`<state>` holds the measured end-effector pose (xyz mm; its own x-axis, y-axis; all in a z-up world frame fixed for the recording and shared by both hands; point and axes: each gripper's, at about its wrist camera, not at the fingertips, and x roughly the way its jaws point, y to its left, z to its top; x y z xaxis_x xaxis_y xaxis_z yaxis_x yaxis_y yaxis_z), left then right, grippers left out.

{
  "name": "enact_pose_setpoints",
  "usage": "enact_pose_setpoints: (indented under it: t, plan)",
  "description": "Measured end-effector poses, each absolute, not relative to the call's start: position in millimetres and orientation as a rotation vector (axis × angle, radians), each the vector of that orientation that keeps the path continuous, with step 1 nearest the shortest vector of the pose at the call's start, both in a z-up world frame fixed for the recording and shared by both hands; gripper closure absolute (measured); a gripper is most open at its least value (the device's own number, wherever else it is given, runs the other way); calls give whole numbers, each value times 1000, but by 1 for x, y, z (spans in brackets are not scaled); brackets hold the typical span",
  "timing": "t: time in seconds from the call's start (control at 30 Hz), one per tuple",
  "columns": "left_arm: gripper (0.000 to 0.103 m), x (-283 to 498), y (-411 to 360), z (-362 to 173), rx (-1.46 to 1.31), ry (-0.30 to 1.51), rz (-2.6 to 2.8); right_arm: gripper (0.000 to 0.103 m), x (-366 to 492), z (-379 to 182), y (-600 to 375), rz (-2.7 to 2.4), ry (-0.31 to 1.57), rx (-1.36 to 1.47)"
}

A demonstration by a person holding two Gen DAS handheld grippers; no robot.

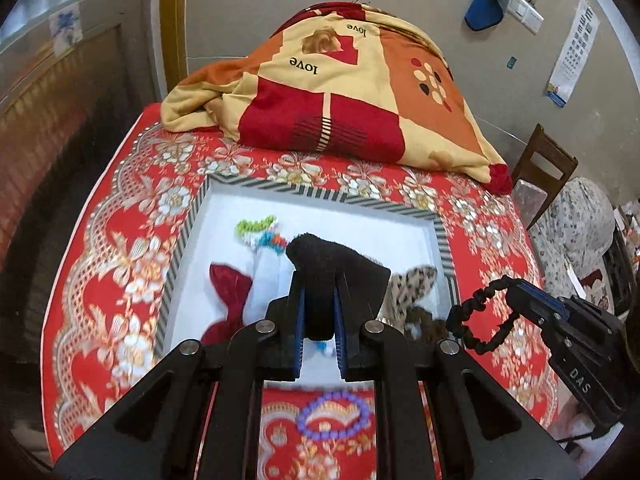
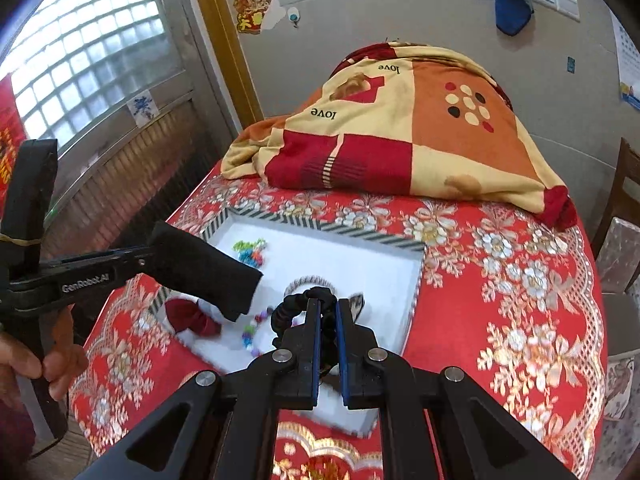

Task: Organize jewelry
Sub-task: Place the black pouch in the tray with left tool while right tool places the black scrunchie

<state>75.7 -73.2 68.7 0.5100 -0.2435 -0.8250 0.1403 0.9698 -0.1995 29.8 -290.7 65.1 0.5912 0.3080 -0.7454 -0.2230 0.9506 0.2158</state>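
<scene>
My left gripper (image 1: 320,280) is shut on a black fuzzy cloth hair piece (image 1: 332,252) and holds it over a white tray with a striped rim (image 1: 320,193). In the tray lie green and coloured beads (image 1: 258,230), a red velvet bow (image 1: 228,292) and a leopard-print bow (image 1: 414,284). My right gripper (image 2: 328,304) is shut on a black coiled loop (image 2: 288,310) above the tray's near part (image 2: 320,227). From the left wrist view that loop (image 1: 480,320) hangs from the right gripper (image 1: 516,286). A purple bead bracelet (image 1: 332,416) lies on the cloth in front of the tray.
The table wears a red floral cloth (image 1: 120,240). A folded patterned blanket (image 1: 352,88) fills the far end. A wooden chair (image 1: 544,168) and a covered seat stand to the right. A person's hand (image 2: 24,360) grips the left tool's handle.
</scene>
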Motion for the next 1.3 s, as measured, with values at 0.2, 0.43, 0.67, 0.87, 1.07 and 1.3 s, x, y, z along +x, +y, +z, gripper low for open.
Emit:
enact_pose_setpoints:
  t: [0.2, 0.43, 0.67, 0.87, 1.07, 1.3]
  plan:
    - [92, 121, -80, 53, -143, 1043, -249, 96, 71, 51, -289, 289, 928, 128]
    - [92, 161, -83, 20, -169, 1108, -240, 96, 117, 14, -290, 239, 1010, 149]
    - [92, 186, -64, -15, -202, 1167, -165, 96, 154, -29, -292, 184, 1095, 156]
    - [92, 189, -62, -27, -180, 1178, -155, 96, 170, -55, -294, 124, 1143, 134]
    - [76, 189, -62, -24, -173, 1172, -143, 78, 168, -53, -296, 145, 1147, 151]
    - [58, 175, -63, -9, -143, 1138, -135, 71, 148, -27, -294, 175, 1111, 157]
